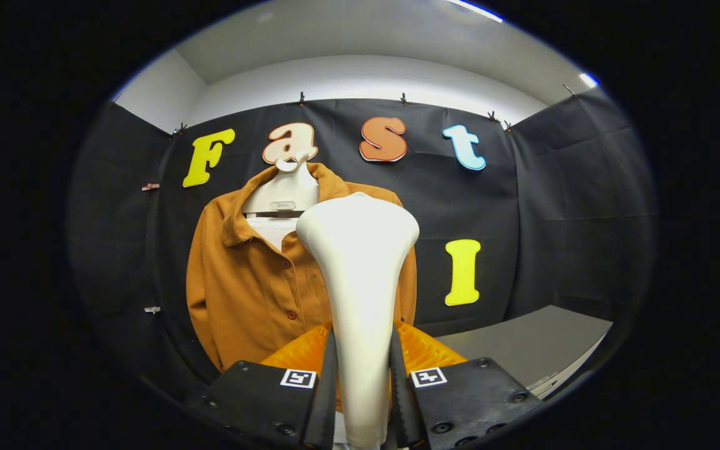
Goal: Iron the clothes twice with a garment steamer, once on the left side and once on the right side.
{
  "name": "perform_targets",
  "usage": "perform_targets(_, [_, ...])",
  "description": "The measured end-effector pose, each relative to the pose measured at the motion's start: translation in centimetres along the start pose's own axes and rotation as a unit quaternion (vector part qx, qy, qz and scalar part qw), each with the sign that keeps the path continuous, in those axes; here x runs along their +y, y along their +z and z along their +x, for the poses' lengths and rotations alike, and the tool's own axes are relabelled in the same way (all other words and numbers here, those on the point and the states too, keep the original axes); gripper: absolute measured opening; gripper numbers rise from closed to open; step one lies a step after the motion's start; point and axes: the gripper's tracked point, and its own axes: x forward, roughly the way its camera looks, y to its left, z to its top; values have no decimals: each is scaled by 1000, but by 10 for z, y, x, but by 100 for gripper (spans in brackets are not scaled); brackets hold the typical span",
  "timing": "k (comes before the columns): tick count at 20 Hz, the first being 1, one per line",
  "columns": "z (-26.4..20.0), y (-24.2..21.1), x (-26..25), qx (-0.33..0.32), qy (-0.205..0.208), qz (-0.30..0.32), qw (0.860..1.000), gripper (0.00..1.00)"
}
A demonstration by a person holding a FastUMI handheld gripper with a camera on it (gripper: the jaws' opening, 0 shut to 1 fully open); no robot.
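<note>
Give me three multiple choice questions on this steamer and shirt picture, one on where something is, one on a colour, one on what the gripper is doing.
1. Where does the garment steamer stand relative to the gripper?
A. clamped between its fingers
B. lying on the grey table
C. hanging from the hanger

2. What colour is the shirt on the hanger?
A. blue
B. rust orange
C. white

3. What state is the gripper in?
A. open and empty
B. shut on the shirt's sleeve
C. shut on the steamer's handle

Answers:
1 A, both fingers press the white handle from either side.
2 B, the buttoned fabric behind the steamer head is rust orange.
3 C, the handle fills the gap between the fingers.
</note>
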Motion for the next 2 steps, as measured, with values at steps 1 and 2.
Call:
perform_targets(1, [0, 0, 1, 0, 1, 1, 1000, 40])
perform_targets(2, [-1, 0, 1, 0, 1, 1, 1000, 40])
